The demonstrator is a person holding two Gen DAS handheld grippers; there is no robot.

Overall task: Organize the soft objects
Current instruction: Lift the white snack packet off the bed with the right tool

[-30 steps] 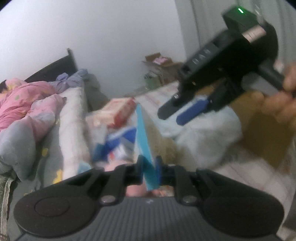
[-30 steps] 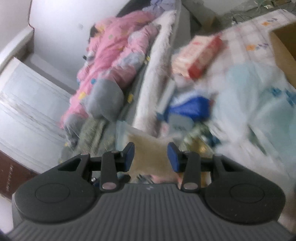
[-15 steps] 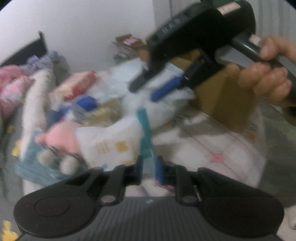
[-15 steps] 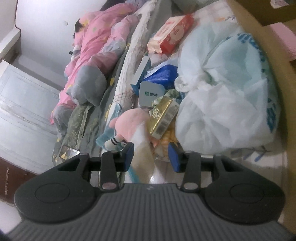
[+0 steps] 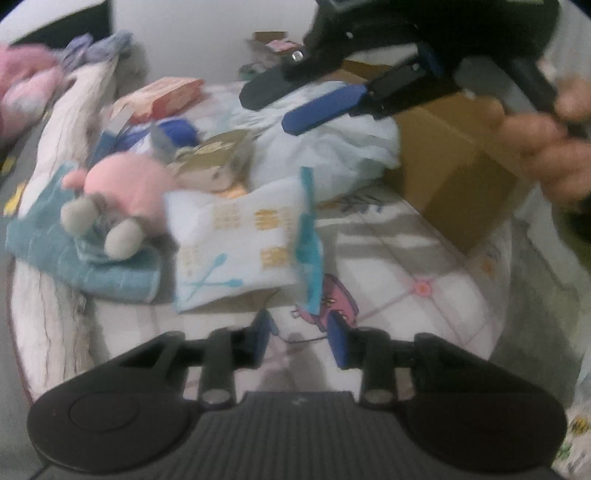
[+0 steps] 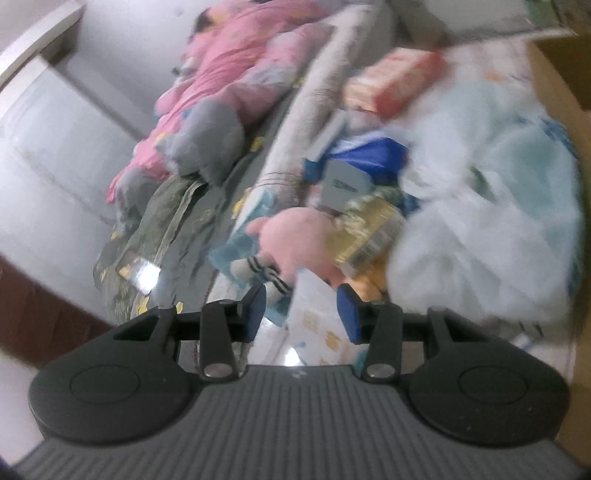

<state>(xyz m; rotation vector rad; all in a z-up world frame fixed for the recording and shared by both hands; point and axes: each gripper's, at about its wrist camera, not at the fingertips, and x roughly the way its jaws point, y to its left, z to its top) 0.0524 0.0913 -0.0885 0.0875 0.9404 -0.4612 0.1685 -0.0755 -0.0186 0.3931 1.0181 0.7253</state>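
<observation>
The left tongs [image 5: 299,336] hang spread over the bed [image 5: 399,266], with nothing between the blue pads. Just ahead of them lies a white cloth [image 5: 236,251] with yellow squares and a teal edge, flat on the sheet, which is pale with pink grid lines and a cartoon print. Left of the cloth a pink plush [image 5: 125,188] with grey feet rests on a teal towel [image 5: 70,251]. Behind these is a loose heap: a gold packet [image 5: 218,158], a blue item, a red-and-white pack [image 5: 166,96] and a big white plastic bag [image 5: 332,147]. A cardboard box [image 5: 454,173] stands to the right of the bag.

The right tongs [image 5: 317,96] hover above the bag, spread and empty, held by a hand [image 5: 546,155] at the right edge. From their own camera the right tongs [image 6: 303,314] point down at the cloth [image 6: 314,317], the plush [image 6: 295,243] just beyond.

Further up the bed a pink quilt [image 6: 236,70] with a grey patch is bunched against a white wall [image 5: 192,33]. A dark headboard shows at the far corner. Both views are blurred.
</observation>
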